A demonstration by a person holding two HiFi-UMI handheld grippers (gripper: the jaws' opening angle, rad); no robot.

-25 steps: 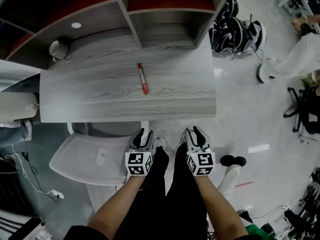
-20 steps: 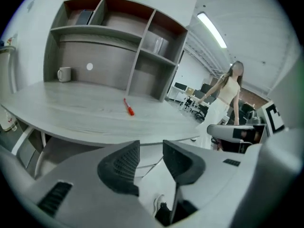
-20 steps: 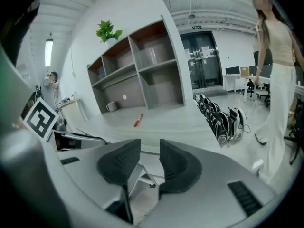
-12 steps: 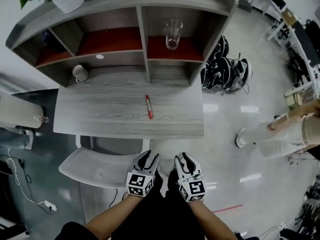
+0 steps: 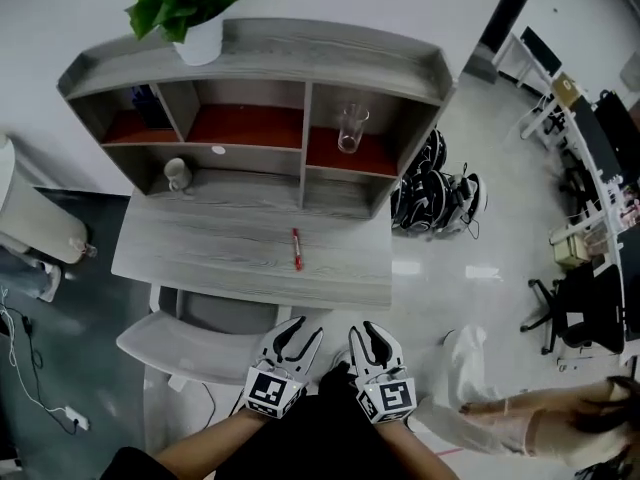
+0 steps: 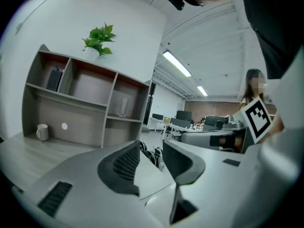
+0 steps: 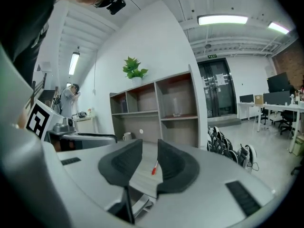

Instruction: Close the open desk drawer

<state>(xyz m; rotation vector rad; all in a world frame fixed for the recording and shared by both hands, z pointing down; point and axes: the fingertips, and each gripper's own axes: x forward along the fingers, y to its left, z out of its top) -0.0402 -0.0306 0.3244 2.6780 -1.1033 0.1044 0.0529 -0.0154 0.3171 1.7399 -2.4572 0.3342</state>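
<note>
**Fig. — Both tongs empty in front of the desk**

L gripper & R gripper sit side by side at bottom ctr of the head view, just below the desk's front edge. L jaws are spread w/ nothing between them. R jaws are closing, also on nothing. A white-and-grey piece juts from under the desk at lower left — drawer or chair, cannot tell. A red pen lies mid-desk. A glass & mug stand in the shelf unit.
</note>
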